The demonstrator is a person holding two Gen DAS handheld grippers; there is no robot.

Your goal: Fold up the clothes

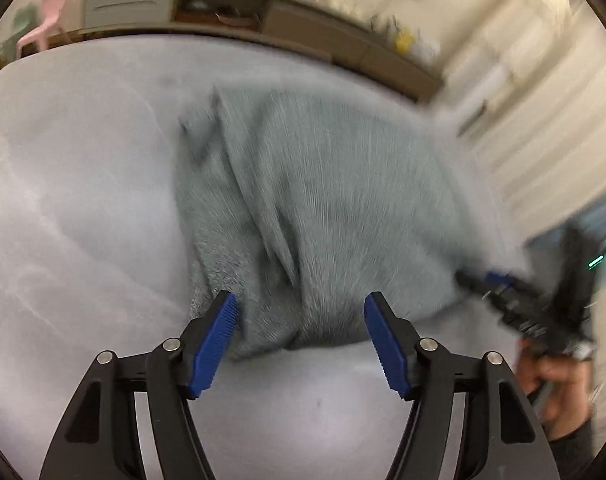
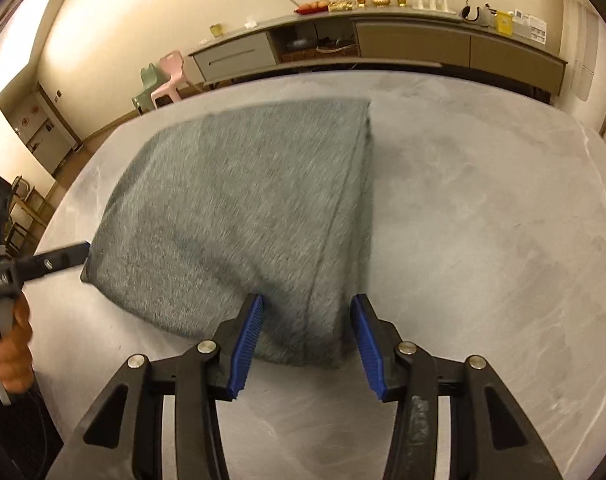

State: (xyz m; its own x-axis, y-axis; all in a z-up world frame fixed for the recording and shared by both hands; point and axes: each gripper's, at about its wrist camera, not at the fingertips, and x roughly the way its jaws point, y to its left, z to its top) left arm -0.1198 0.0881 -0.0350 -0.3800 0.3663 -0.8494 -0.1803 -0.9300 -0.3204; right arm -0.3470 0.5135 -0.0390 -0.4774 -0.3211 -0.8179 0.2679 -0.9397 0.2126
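Both grippers stand over the near edge of the garment. The tabletop, grey and marbled, carries one grey knitted garment, and that garment is the landmark here. It lies spread flat, its far edge toward the long sideboard against the wall. One side already looks doubled over, a straight folded edge running down its right flank in the right wrist view, so I judge one fold is in. It is still a broad slab and not a neat packet, with rumpled creases in the left wrist view, so more folding is left.

Now the left gripper: jaws wide apart, the garment's near left corner lying between the blue pads but not pinched. Right gripper: jaws apart too, straddling the garment's near right corner, the pads clear of the cloth as far as I can tell. Nothing is held. The next grab looks like those two near corners.
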